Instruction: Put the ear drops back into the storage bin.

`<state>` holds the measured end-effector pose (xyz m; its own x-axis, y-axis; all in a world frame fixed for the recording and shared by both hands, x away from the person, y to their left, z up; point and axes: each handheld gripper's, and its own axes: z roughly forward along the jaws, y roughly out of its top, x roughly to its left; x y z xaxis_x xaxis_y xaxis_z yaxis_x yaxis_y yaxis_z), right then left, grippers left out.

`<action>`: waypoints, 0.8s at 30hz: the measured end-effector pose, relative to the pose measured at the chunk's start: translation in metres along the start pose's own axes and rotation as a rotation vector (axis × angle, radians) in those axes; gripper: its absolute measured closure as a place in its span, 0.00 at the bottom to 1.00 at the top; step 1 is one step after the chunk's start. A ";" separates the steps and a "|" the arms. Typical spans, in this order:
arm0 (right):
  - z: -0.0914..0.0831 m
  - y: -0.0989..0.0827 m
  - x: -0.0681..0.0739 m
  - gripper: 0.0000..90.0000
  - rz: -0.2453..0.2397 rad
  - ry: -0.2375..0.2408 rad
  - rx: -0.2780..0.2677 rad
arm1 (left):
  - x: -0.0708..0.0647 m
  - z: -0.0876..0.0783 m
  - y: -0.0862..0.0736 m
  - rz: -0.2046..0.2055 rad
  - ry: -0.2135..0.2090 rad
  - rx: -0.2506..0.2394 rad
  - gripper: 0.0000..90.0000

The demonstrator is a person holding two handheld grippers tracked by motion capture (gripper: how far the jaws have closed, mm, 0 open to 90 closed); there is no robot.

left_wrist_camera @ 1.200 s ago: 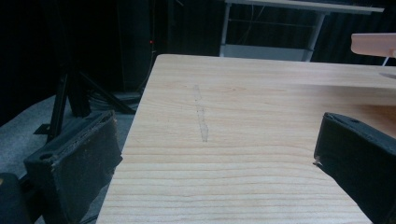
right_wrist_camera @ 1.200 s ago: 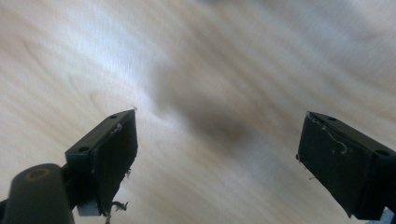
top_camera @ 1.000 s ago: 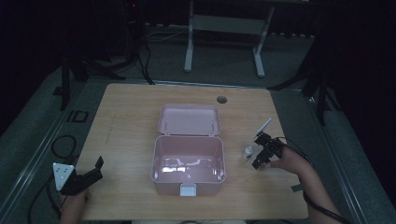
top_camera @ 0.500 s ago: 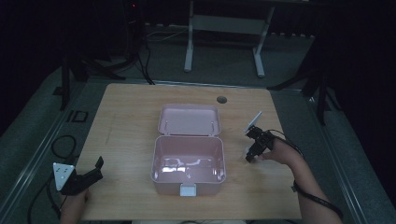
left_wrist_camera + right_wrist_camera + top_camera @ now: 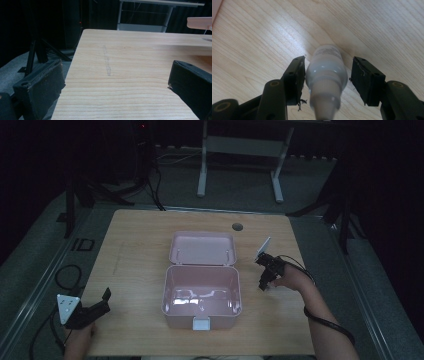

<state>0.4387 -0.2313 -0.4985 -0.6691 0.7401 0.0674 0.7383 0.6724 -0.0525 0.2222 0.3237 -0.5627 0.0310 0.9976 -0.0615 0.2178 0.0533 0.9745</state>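
A small white bottle (image 5: pixel 325 75) lies on its side on the wooden table (image 5: pixel 135 250), just off the right-hand side of the open pink box (image 5: pixel 202 290). In the right gripper view its long axis runs along the gripper's reach, with the narrow neck end pointing back toward the gripper body and the labelled base pointing away across the tabletop. The right gripper (image 5: pixel 265 276) is tipped downward over it beside the box's right wall, and its jaws have just been closing, with the bottle between them. One pad looks to be touching the bottle's side, while a gap shows at the other pad, so the jaws stand narrowed around it rather than clamped, though the contact is hard to judge. The left gripper (image 5: pixel 95 307) sits well to the left of the box, near the table's front edge, its jaws spread wide with nothing but bare wood between them
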 end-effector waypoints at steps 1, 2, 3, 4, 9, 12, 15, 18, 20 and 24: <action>0.001 0.001 0.000 0.51 0.000 0.000 0.008 | 0.000 0.000 0.000 0.000 0.000 0.000 0.01; 0.002 0.001 0.001 0.52 0.003 -0.001 0.014 | 0.000 0.000 0.000 0.000 0.000 0.000 0.01; 0.003 0.002 0.001 0.52 0.002 -0.003 0.018 | 0.000 0.000 0.000 0.000 0.000 0.000 0.01; 0.004 0.002 0.000 0.53 0.005 -0.004 0.017 | 0.000 0.000 0.000 0.000 0.000 0.001 0.01; 0.007 0.003 0.000 0.58 0.009 0.006 0.024 | 0.000 0.000 0.000 0.001 0.001 0.002 0.01; 0.008 0.003 0.001 0.63 -0.002 0.012 0.027 | 0.000 0.000 0.000 0.002 0.001 0.003 0.01; 0.007 0.003 0.004 0.65 -0.026 -0.007 0.037 | 0.000 0.000 0.000 0.002 0.002 0.003 0.01; 0.007 0.001 0.007 0.66 -0.085 -0.013 0.048 | 0.000 0.000 0.000 0.002 0.001 0.003 0.01; 0.007 -0.001 0.010 0.66 -0.130 -0.024 0.055 | 0.000 0.000 0.000 0.002 0.001 0.003 0.01; 0.007 -0.004 0.012 0.66 -0.186 -0.034 0.056 | 0.000 0.000 0.000 0.001 0.000 0.000 0.01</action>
<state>0.4270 -0.2251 -0.5039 -0.7969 0.6022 0.0473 0.5963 0.7968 -0.0979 0.2222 0.3235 -0.5627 0.0311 0.9977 -0.0601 0.2183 0.0519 0.9745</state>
